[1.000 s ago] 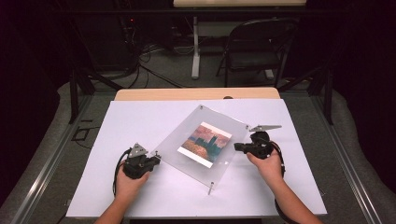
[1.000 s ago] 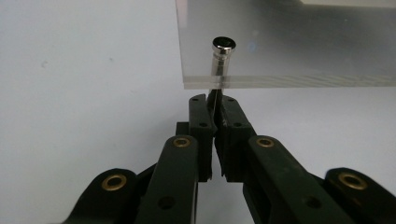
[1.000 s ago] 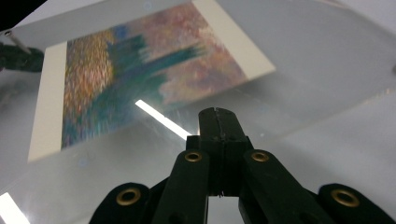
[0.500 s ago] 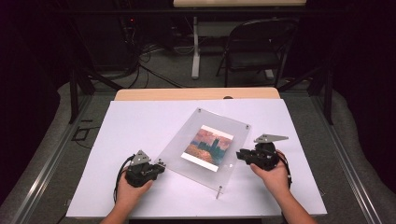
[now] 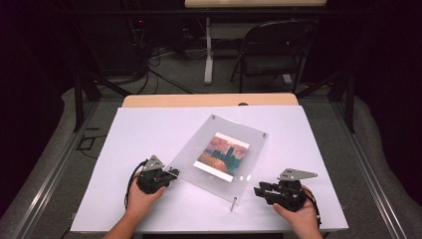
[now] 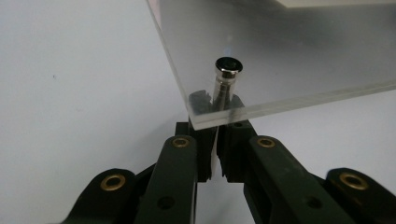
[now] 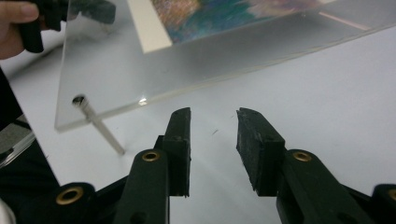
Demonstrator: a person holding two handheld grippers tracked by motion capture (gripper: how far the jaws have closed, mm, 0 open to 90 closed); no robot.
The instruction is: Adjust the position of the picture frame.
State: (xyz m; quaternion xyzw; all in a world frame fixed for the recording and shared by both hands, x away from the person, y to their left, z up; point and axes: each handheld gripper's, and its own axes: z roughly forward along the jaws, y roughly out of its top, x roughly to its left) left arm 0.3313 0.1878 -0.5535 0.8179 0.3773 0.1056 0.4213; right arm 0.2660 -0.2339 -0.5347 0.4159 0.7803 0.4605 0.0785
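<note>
from above, the clear acrylic picture frame (image 5: 219,154) lies turned at an angle in the middle of the white table (image 5: 149,129), with a painted print (image 5: 222,156) of orange and blue held inside it. my left gripper (image 5: 171,174) sits at the frame's near left corner, and my right gripper (image 5: 259,190) rests on the table just off the near right edge, apart from the frame.

my left gripper view gives what the high view cannot: the jaws are nearly closed right under the frame's corner, where a metal standoff post (image 6: 225,86) goes through the sheet. whether the pads actually pinch the post or the corner, i cannot tell; the acrylic edge covers the tips.

my right gripper view shows its jaws spread and grasping nothing, pointing at the frame's raised edge, with a thin metal leg (image 7: 100,126) slanting from the corner down to the table. the print is cut off at the top there, and my other hand (image 7: 16,21) shows blurred at the upper left.

both my hands (image 5: 142,199) grip from behind, forearms coming in low from the near table edge.
</note>
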